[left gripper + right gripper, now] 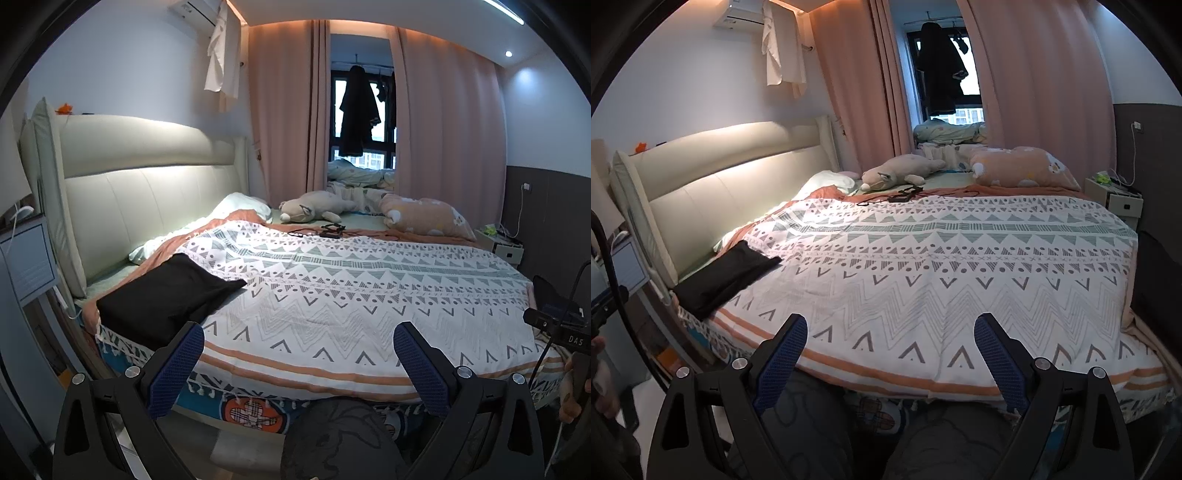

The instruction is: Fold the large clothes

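- The left claw (pixel 298 349) stands wide open over the near edge of the bed, its blue-padded fingers (pixel 177 369) well apart with nothing between them.
- The right claw (pixel 891 341) is likewise spread wide and holds nothing; its pads frame the near edge of the bedspread (pixel 942 266).
- The black garment (pixel 166 295), the thing to be folded, lies folded into a flat rectangle on the left part of the bed, near the cream padded headboard (pixel 147 177), resting on the patterned bedspread's edge.
- The white bedspread with grey triangles and zigzags and orange stripes covers most of the bed.
- At the far side lie a grey plush animal (pixel 314 208), a peach pillow (pixel 424 218) and a small black device with cables (pixel 332 230).
- Pink curtains (pixel 288 110) hang beyond, parted at a window where a dark coat (pixel 358 110) hangs.
- The person's patterned dark trouser legs (pixel 812 435) show below the claws.
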`<state>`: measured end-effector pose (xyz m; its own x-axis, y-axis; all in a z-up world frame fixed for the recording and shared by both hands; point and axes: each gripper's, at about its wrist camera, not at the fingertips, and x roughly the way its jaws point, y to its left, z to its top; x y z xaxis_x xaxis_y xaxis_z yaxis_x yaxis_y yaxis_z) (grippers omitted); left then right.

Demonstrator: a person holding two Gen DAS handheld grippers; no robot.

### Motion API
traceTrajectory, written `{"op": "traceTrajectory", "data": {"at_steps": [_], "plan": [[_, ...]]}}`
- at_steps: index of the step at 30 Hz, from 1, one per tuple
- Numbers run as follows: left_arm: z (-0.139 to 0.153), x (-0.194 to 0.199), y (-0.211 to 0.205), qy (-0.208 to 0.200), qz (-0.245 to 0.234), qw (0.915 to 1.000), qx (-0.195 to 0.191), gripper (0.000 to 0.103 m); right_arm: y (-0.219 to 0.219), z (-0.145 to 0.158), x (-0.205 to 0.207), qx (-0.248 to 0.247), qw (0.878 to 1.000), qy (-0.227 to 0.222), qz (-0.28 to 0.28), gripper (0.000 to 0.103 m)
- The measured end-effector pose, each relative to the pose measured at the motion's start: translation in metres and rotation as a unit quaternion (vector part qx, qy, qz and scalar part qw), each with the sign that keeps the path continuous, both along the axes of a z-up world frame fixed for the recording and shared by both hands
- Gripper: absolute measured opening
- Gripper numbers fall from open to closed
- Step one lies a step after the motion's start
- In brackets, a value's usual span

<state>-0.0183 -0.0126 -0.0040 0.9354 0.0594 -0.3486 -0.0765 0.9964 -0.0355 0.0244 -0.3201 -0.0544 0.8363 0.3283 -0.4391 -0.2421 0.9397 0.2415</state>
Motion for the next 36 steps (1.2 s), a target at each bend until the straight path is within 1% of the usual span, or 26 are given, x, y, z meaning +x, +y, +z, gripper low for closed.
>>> {"op": "traceTrajectory", "data": {"at_steps": [10, 21, 36], "plan": [[0.001, -0.001, -0.004, 0.001, -0.007, 1.0, -0.005, 0.102, -0.002, -0.003, 0.001, 0.002, 1.0, 0.005, -0.003, 0.092], [0.002, -0.005, -0.005, -0.008, 0.0, 1.0, -0.002, 0.102, -0.002, -0.006, 0.001, 0.001, 1.0, 0.001, -0.003, 0.092], [0.0, 0.0, -0.003, -0.003, 0.002, 1.0, -0.008, 0.102, -0.003, -0.011, 0.009, -0.001, 1.0, 0.012, -0.007, 0.092]]}}
